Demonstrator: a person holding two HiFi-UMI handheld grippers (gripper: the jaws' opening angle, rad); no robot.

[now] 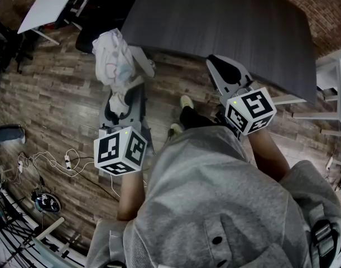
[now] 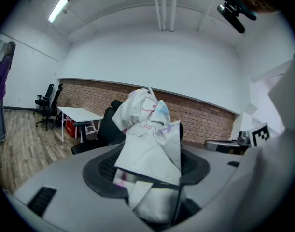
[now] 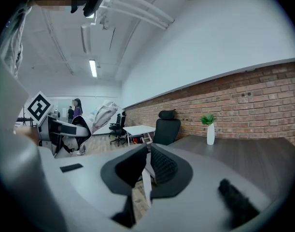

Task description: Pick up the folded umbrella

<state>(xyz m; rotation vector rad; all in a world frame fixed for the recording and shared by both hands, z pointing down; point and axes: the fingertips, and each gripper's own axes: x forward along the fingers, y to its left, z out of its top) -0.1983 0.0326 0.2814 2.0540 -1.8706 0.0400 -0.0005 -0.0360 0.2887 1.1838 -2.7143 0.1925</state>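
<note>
Though clamped snug on the folded umbrella [image 2: 149, 129] with the left tongs [image 2: 147, 173], couldn't call it finished yet. Looked like the tail end of the lift: held clear of the floor, just short of the table's [image 1: 226, 21] near edge, cloth bunching out past the pads. Had the right tongs [image 3: 146, 166] pressed together on nothing, also by that near edge. Next, probably needed a steady squeeze and a slow raise. Risked a slip otherwise with cloth that floppy.
</note>
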